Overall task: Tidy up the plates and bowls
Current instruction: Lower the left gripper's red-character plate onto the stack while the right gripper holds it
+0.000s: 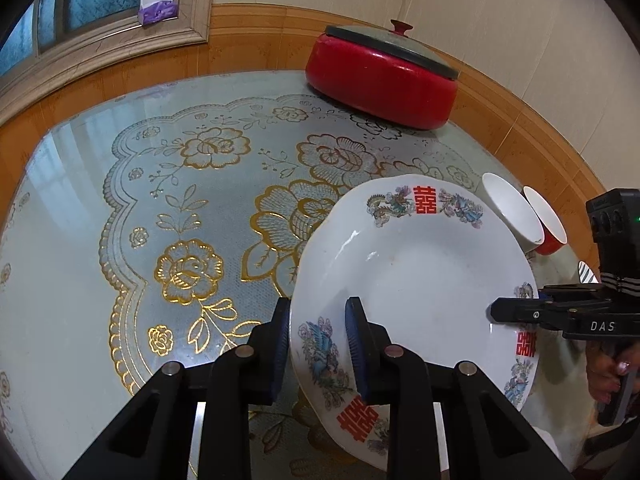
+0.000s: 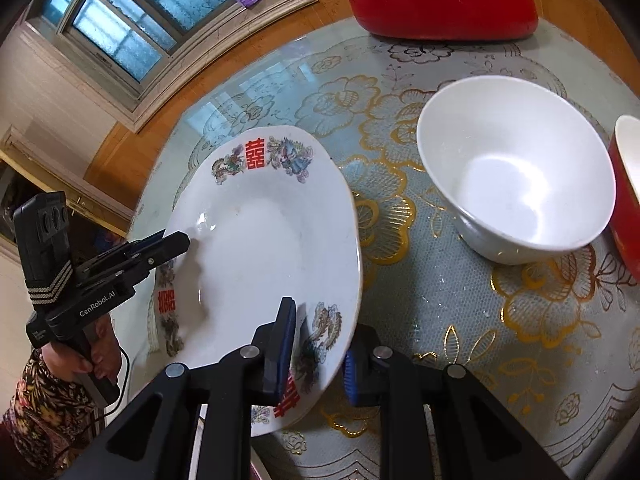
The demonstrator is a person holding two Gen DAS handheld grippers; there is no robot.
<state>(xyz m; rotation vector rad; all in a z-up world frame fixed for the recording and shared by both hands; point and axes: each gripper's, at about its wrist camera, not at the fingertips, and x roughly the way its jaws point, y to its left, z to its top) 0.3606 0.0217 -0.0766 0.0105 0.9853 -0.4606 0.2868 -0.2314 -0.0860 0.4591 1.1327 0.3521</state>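
Left wrist view takes in the surface [image 1: 72, 200], a round glass top over a gold-flowered cloth, with a lidded red pot [image 1: 380, 80] at its far edge. Next in size is the plate [image 1: 420, 280], white with red double-happiness marks and bird motifs, tilted up off the cloth rather than lying flat. Both tools have it by the rim: the left tool [image 1: 320, 344] is clamped on the near-left edge, one blue pad on each face, and the right tool [image 2: 316, 344] straddles the opposite edge with its pads above and below the rim, seemingly closed on it too (the lower pad is partly hidden by the plate).

Beyond the plate stand the white bowl [image 2: 516, 184], upright and empty, and just beside it a red bowl [image 2: 628, 196] with a white inside, cut off by the frame in the right wrist view. They stand close together, but I cannot tell whether they touch.

By my reading the task is at an early stage: the plate is in the air with no settled place yet, and the two bowls are still separate, not nested or stacked.
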